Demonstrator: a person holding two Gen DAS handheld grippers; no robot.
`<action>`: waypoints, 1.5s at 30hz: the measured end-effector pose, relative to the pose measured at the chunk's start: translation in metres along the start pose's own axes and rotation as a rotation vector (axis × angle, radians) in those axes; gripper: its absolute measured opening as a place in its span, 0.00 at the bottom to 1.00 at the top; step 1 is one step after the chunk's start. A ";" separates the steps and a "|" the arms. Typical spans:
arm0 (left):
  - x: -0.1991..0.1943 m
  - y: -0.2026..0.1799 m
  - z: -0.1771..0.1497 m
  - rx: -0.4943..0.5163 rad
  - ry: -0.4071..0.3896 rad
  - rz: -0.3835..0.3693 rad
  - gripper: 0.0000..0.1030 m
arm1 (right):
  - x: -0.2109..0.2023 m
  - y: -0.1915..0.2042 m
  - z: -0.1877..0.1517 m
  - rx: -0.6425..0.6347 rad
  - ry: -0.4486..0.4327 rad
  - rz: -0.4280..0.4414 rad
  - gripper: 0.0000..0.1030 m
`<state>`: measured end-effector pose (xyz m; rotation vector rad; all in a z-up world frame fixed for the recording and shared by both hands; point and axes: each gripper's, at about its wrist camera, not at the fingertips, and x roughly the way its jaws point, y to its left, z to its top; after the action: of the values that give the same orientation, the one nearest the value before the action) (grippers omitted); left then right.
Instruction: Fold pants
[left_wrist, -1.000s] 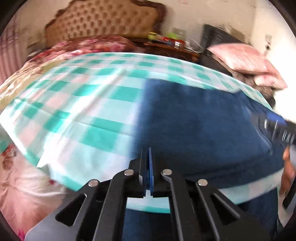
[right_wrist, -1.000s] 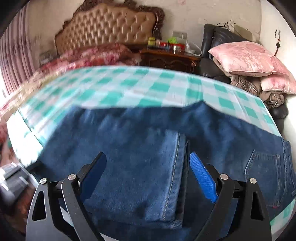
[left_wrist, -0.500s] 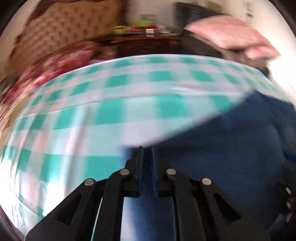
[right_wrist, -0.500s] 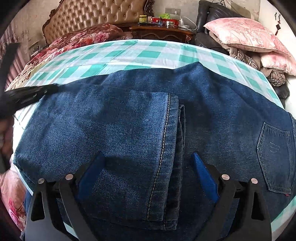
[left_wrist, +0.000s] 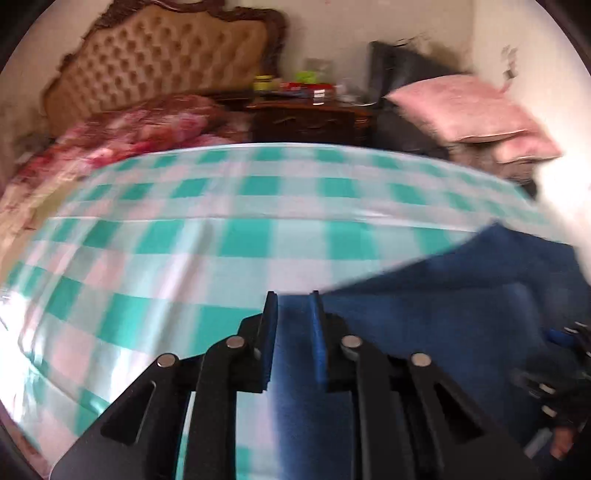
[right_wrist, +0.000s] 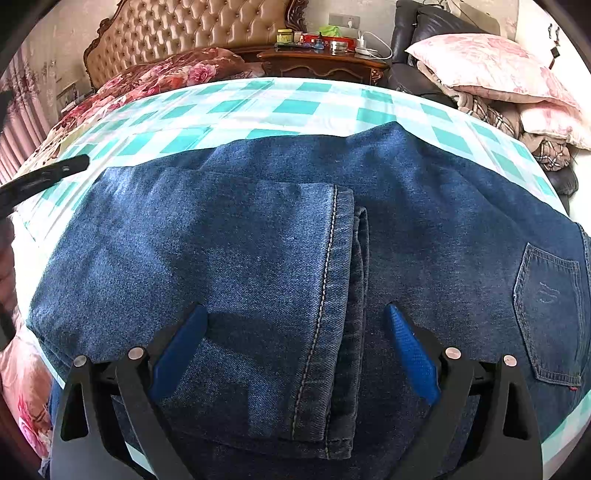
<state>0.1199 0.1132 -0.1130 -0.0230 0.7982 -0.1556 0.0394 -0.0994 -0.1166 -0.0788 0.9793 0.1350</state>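
Dark blue jeans (right_wrist: 258, 258) lie on the green-and-white checked sheet (right_wrist: 295, 107), the legs folded over so the hems (right_wrist: 332, 314) rest on the seat part; a back pocket (right_wrist: 550, 314) shows at the right. My right gripper (right_wrist: 295, 325) is open and empty, hovering over the hems. My left gripper (left_wrist: 293, 310) has its jaws a little apart, with a fold of jeans (left_wrist: 461, 302) between or just under the fingers; the view is blurred. The left gripper also shows at the left edge of the right wrist view (right_wrist: 44, 177).
A tufted headboard (right_wrist: 207, 33) and floral quilt (right_wrist: 166, 74) lie at the far end. A dark nightstand (right_wrist: 325, 62) holds small items. Pink pillows (right_wrist: 491, 70) are piled at the right. The sheet's near edge (right_wrist: 29, 236) drops off at the left.
My left gripper was shut tight on the denim and has opened slightly while swinging left over the sheet. My right gripper stayed open, moving closer over the folded hems.
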 end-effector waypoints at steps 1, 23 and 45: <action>0.002 -0.002 -0.008 0.017 0.029 -0.007 0.21 | 0.000 0.000 0.000 -0.001 0.001 0.000 0.89; -0.072 -0.009 -0.135 -0.158 -0.010 0.014 0.29 | 0.034 -0.042 0.069 0.083 0.016 -0.008 0.38; -0.081 -0.011 -0.110 -0.137 -0.047 0.014 0.40 | -0.021 -0.016 -0.013 -0.084 -0.041 -0.088 0.39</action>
<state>-0.0159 0.1190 -0.1309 -0.1498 0.7611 -0.0866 0.0195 -0.1182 -0.1060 -0.1954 0.9275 0.0971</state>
